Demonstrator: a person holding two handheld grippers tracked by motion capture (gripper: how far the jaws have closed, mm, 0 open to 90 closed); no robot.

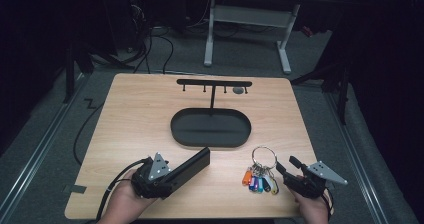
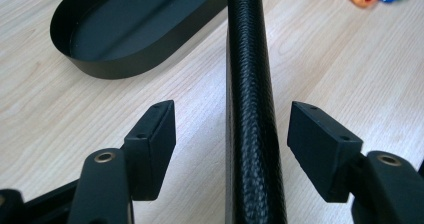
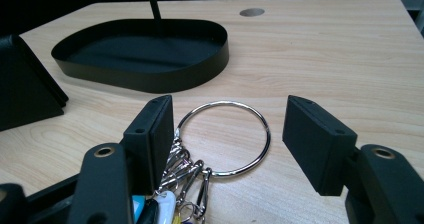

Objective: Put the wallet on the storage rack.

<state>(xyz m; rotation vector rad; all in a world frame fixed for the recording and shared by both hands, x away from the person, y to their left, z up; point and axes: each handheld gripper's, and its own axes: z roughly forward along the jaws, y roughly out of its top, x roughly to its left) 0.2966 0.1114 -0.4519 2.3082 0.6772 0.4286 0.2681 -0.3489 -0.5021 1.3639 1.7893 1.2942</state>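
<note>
On the wooden worktop point(image 1: 130, 109), left tongs point(image 2: 231, 134) spread around textured black case point(image 2: 250, 109), untouched, right tongs point(image 3: 227, 134) parted over large steel key ring point(image 3: 225, 136), coloured tags point(image 1: 260, 183) seen from above.

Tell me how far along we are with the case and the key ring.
Nothing looks put away yet: the black tray and the hook rack hold nothing. In hand: the left gripper straddles the black case, jaws open, pads clear. The right gripper brackets the key ring, ungripped. Gripping and placing both remain.

Case point(image 1: 192, 163) left of key ring point(image 1: 263, 157), tray point(image 1: 210, 128) behind both.
</note>
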